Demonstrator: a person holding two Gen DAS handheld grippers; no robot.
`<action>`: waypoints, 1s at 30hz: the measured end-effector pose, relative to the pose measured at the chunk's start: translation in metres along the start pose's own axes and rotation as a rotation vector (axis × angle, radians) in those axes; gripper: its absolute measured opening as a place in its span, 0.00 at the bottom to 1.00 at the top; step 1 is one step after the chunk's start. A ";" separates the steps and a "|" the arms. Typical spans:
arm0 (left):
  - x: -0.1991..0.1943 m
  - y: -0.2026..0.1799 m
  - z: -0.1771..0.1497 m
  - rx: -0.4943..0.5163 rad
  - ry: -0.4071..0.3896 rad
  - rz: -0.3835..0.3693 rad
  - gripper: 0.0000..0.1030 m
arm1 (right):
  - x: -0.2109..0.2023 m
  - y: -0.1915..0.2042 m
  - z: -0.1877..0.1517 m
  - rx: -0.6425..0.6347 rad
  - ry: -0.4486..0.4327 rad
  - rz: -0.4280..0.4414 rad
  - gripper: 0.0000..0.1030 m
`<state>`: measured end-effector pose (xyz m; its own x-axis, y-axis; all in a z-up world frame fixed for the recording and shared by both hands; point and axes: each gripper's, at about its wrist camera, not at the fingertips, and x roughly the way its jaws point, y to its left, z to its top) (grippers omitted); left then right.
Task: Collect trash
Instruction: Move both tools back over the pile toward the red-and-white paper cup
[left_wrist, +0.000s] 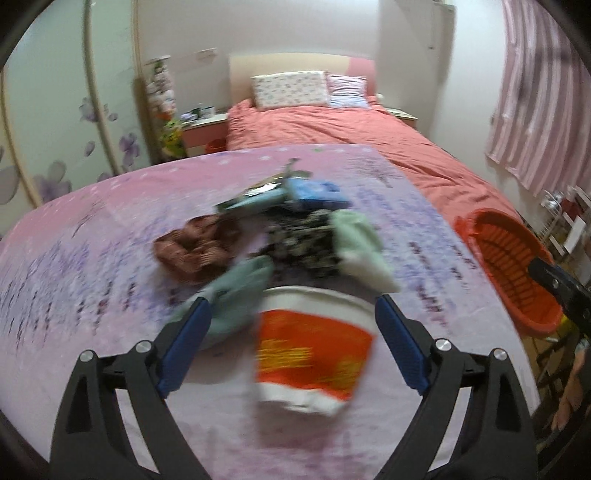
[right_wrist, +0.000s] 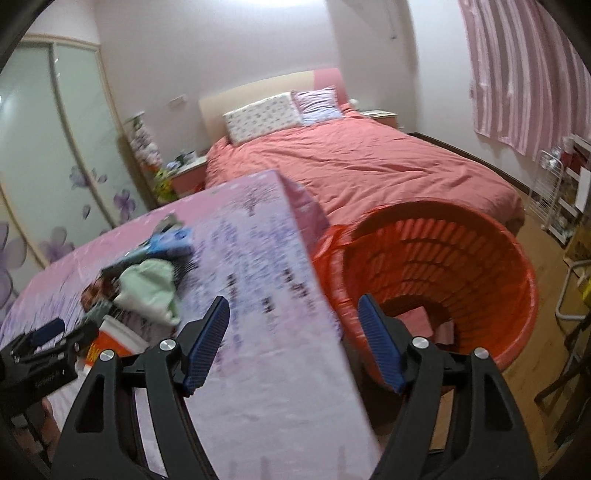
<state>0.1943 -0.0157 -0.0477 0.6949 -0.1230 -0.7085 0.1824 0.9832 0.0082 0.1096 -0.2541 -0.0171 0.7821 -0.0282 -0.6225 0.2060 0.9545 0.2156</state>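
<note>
A white and red paper cup (left_wrist: 314, 350) lies on the pink tablecloth (left_wrist: 92, 258) between the fingers of my left gripper (left_wrist: 291, 321), which is open around it without touching. Behind it sits a pile of trash: a brown crumpled wrapper (left_wrist: 192, 247), a pale green piece (left_wrist: 358, 243), a blue packet (left_wrist: 317, 192) and a dark patterned packet (left_wrist: 303, 240). My right gripper (right_wrist: 293, 317) is open and empty over the table's right edge, beside the orange basket (right_wrist: 480, 251). The cup (right_wrist: 114, 339) and the pile (right_wrist: 147, 284) show at the left in the right wrist view.
The orange basket (left_wrist: 517, 258) stands on the floor right of the table. A bed with a red cover (right_wrist: 351, 162) lies beyond. A wardrobe (left_wrist: 55, 110) is at the left, a nightstand (left_wrist: 203, 129) by the bed, a wire rack (right_wrist: 557, 192) at the right.
</note>
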 end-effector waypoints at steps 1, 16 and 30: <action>0.000 0.006 -0.001 -0.009 0.000 0.008 0.86 | 0.000 0.006 -0.003 -0.008 0.004 0.005 0.70; -0.005 0.112 -0.024 -0.163 0.016 0.121 0.86 | 0.017 0.122 -0.045 -0.130 0.139 0.157 0.82; -0.014 0.174 -0.049 -0.273 0.023 0.128 0.86 | 0.044 0.179 -0.065 -0.207 0.185 0.092 0.82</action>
<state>0.1823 0.1641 -0.0711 0.6839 0.0044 -0.7295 -0.1017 0.9908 -0.0894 0.1427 -0.0649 -0.0545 0.6678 0.0980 -0.7378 -0.0005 0.9914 0.1312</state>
